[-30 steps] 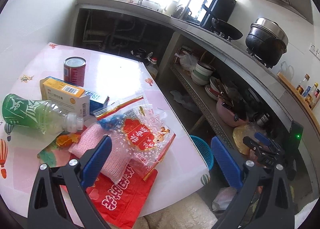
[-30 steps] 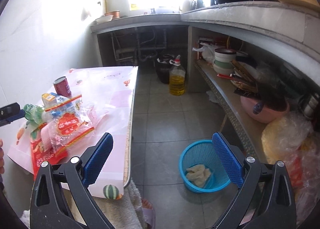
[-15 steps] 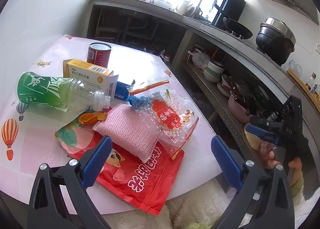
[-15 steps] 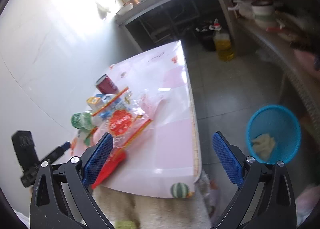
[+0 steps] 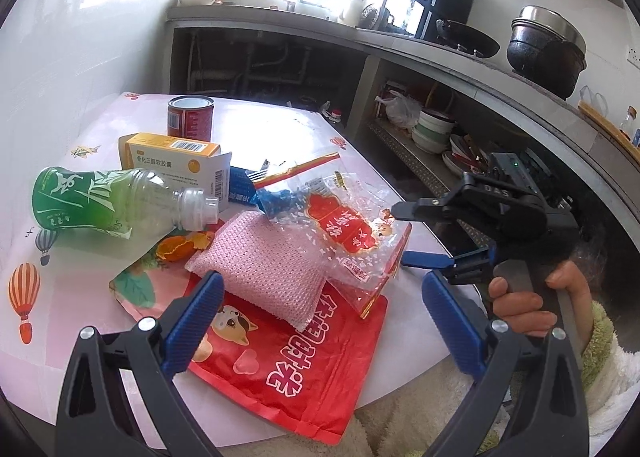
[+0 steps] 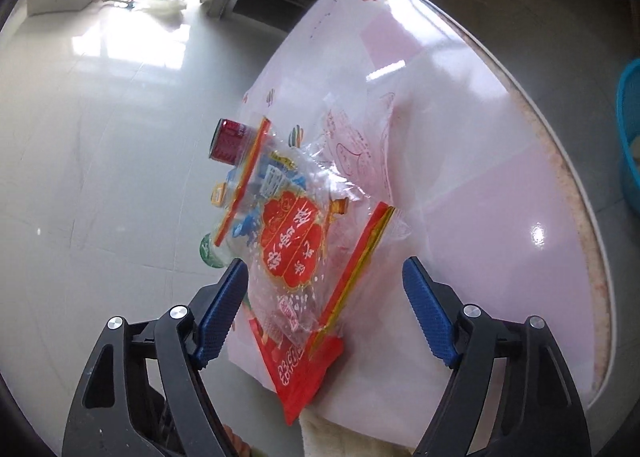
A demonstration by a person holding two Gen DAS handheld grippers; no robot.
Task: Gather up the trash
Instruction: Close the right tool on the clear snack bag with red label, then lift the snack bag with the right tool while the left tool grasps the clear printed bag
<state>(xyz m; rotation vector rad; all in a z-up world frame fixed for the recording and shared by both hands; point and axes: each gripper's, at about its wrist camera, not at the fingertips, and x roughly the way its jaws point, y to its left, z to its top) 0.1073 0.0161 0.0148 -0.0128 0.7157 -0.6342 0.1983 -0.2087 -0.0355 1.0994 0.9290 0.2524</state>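
Trash lies piled on the pink table: a clear crinkly snack bag with a red label, a pink mesh sponge, a red foil pouch, a green plastic bottle on its side, an orange-and-white medicine box and a red can. My left gripper is open, low over the sponge and pouch. My right gripper is open, its jaws on either side of the clear bag. It also shows in the left wrist view, at the bag's right edge.
A blue waste basket stands on the floor right of the table. A concrete counter with pots and a shelf of bowls runs along the right. A white wall is left of the table.
My right gripper swung from facing the floor and basket down to the table and now straddles the clear bag. My left gripper moved closer over the pile.
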